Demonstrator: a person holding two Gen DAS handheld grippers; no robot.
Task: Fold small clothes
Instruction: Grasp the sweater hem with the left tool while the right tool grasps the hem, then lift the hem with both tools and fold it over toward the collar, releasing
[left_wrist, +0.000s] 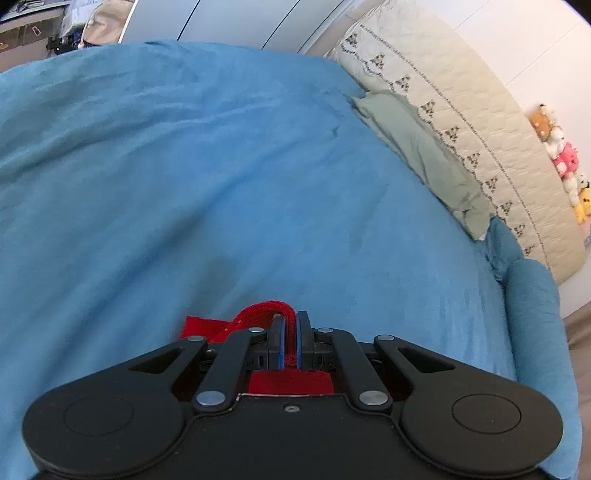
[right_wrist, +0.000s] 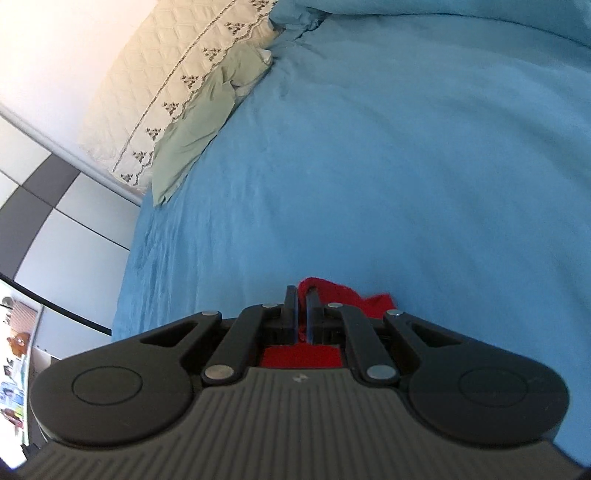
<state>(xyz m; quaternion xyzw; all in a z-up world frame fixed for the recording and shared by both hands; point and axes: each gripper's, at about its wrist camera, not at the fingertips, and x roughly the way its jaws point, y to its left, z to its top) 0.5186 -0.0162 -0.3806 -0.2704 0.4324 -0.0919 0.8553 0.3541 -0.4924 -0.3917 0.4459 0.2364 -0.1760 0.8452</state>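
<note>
left gripper (left_wrist: 290, 319): jaws narrow, pinching a thick edge of the small red knit garment (left_wrist: 258, 312)
right gripper (right_wrist: 303, 295): jaws narrow, red fabric clamped between them
garment (right_wrist: 347, 297): bunched at both sets of fingertips, above the wrinkled blue bedspread (left_wrist: 221, 166); rest hidden under the gripper bodies
background: sage green pillow (left_wrist: 424, 155) against a cream quilted embroidered headboard cover (left_wrist: 461, 92); plush toys (left_wrist: 565, 166) beside it

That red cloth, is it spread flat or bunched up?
Bunched where it shows: the red cloth loops up between the left hand-held gripper fingers, and the right hand-held gripper pinches another part. The rest is hidden.
</note>
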